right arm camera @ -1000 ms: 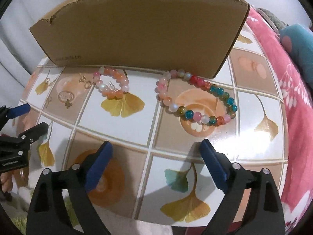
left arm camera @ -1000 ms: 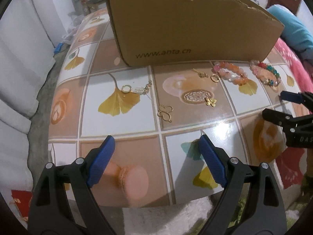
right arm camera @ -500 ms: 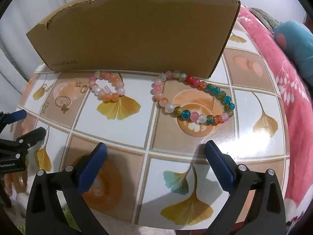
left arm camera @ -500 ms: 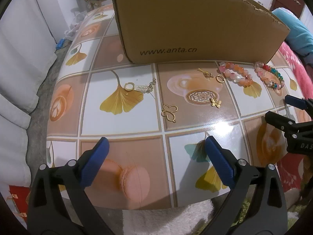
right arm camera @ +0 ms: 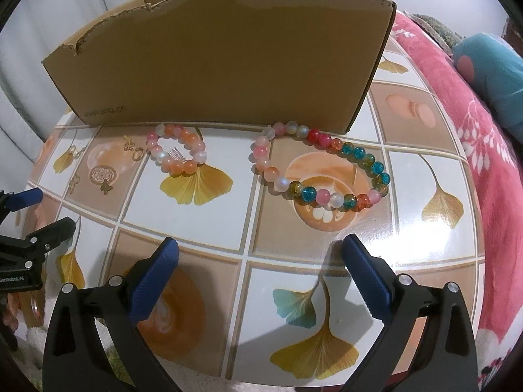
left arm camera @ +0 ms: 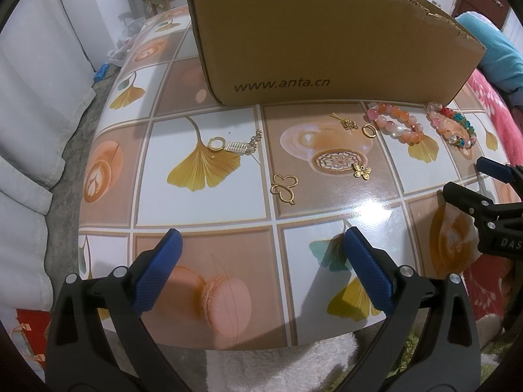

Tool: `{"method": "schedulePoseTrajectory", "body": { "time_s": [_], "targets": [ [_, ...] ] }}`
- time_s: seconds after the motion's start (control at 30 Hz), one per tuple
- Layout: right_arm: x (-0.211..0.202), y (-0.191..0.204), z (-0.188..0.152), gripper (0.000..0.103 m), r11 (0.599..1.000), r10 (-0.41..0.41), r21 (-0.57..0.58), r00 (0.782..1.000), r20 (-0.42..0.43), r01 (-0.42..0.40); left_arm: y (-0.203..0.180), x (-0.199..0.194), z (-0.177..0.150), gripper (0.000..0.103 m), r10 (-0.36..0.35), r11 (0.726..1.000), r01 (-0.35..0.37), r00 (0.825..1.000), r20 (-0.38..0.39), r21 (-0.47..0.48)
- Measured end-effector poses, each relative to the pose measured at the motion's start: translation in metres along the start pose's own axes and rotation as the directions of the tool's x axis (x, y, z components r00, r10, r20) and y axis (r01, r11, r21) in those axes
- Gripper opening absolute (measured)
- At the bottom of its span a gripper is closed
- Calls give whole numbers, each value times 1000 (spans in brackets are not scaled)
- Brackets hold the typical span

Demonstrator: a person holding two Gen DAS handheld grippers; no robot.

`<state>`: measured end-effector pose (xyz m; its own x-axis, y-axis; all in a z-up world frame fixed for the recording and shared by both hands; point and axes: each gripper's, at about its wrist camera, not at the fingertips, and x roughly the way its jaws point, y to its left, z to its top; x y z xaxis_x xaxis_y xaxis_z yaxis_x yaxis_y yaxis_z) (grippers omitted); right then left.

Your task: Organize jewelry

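right wrist: multicolour bracelet flat on table, untouched

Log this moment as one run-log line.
left gripper: open, empty | right gripper: open, empty | bracelets, charms: on table before cardboard box | nothing held

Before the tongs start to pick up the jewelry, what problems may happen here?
1. The gold charms, such as the open butterfly outline and the small ring, lie flat on the glossy table; the wide pads may slide over them.
2. The multicolour bracelet touches the cardboard box, so a grasp there may push against the box.
3. Both tongs, left and right, are close together and may collide.
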<state>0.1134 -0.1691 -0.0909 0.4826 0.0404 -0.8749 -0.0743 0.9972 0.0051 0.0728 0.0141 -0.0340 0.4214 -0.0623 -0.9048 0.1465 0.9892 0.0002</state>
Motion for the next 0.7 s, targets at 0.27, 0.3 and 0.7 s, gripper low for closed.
{"method": "schedulePoseTrajectory", "body": {
  "time_s": [0.27, 0.3, 0.7],
  "targets": [
    [0, -1, 1, 96, 1000, 11, -2, 1000, -6, -11, 0, 2, -1, 96, -4, 1000, 4, 1000, 6, 9],
    [0, -1, 2, 96, 1000, 13, -1, 1000, -11, -13, 0, 2, -1, 96, -4, 1000, 4, 1000, 8, 9],
    [-21, 5, 8, 96, 993, 116, -8, 992, 44, -116, 4, -5, -4, 96, -20, 1000, 20, 999, 47, 4]
  ]
}}
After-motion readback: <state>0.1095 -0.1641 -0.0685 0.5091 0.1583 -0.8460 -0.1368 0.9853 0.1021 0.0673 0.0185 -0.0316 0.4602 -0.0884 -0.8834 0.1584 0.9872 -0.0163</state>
